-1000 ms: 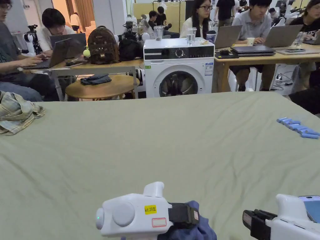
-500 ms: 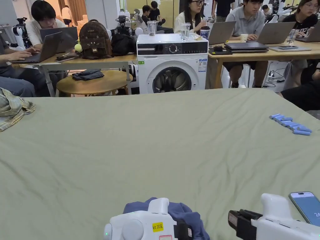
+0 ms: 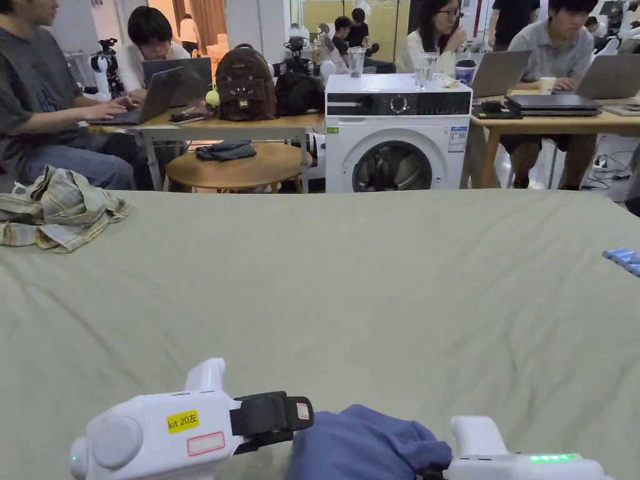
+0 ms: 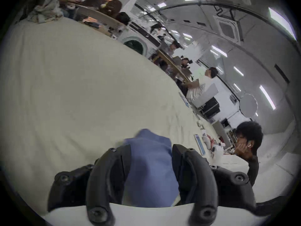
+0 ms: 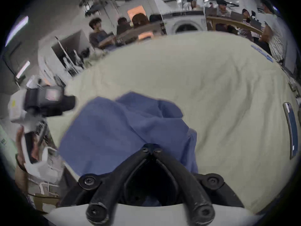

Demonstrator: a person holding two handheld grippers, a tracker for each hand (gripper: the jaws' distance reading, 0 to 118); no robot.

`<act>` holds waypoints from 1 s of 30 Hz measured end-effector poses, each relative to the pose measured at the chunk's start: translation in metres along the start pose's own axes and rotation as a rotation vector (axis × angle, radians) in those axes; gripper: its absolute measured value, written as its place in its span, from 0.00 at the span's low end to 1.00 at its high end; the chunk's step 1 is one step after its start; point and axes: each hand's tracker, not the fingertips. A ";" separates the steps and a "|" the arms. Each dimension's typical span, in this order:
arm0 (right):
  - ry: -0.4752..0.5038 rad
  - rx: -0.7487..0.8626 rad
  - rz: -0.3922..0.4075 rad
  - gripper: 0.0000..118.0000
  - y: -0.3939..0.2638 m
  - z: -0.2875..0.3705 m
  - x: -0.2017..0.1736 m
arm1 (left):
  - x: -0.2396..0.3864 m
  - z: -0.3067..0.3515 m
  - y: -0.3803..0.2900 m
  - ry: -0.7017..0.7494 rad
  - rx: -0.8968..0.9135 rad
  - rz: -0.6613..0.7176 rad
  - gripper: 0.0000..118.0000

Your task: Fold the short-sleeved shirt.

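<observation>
Looking from the head view, a crumpled blue short-sleeved shirt (image 3: 365, 440) lies bunched at the near edge of a wide table draped in pale green cloth (image 3: 375, 281). The left gripper (image 3: 303, 415) sits just left of it, black jaws pointing at the bundle; the right gripper (image 3: 437, 473) comes in from its right. A plaid garment (image 3: 59, 212) rests at the far left corner. Half a second ago the shirt was mostly hidden behind the left gripper; now that gripper appears further left and the bundle shows between the two tools, though the camera has also swung.

In the left gripper view, the jaws stand apart with blue fabric between them; whether they press on it I cannot tell.

In the right gripper view, the jaws meet at their tips, pinching a fold of the shirt.

The shirt looks light, soft and limp, so it will sag and crease freely. It is probably best held at the shoulders or hem corners and shaken flat first.
</observation>
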 end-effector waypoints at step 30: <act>0.107 0.145 -0.039 0.00 0.002 0.034 -0.007 | -0.047 -0.022 -0.029 -0.175 0.012 0.314 0.14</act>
